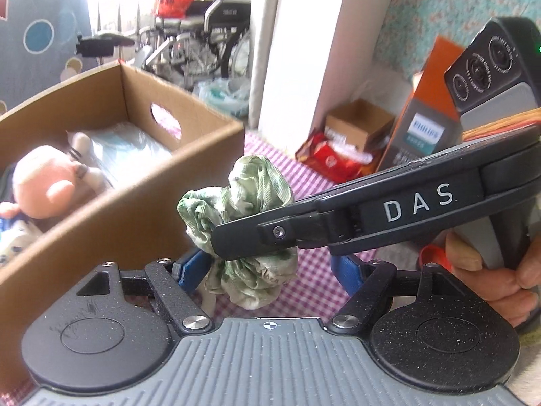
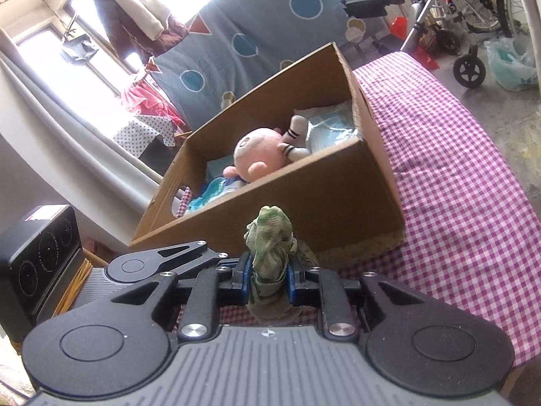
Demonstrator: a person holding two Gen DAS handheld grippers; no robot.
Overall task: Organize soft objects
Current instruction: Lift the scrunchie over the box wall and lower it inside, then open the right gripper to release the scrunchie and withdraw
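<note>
A: What takes up the most room?

B: The pink-and-white checked tablecloth [image 2: 456,176], and on it the open cardboard box [image 2: 304,196]. Inside the box lie a pink plush doll [image 2: 260,155], striped socks [image 2: 294,135] against it, and pale blue packets [image 2: 333,125] at the far end.

A: And the two claws?

B: The right gripper [image 2: 268,282] stands just in front of the box's near wall. Its blue pads [image 2: 244,280] are drawn narrow, pinching a green scrunchie [image 2: 270,250] between them. The fabric bunches up above the fingertips and hangs a little below them. From the left wrist view, the right gripper [image 1: 233,240] reaches in from the right side with the scrunchie [image 1: 236,199] bulging around its tip, held above the cloth beside the box [image 1: 118,155].

A: The left one?

B: The left gripper [image 1: 263,270] has its blue pads [image 1: 189,267] spread wide, one on each side of the scrunchie. Whether they touch the fabric I cannot tell.

A: So where is the scrunchie relative to the box?

B: Outside it, near the front wall, clamped in the right claw and sitting between the left claw's open fingers.
</note>
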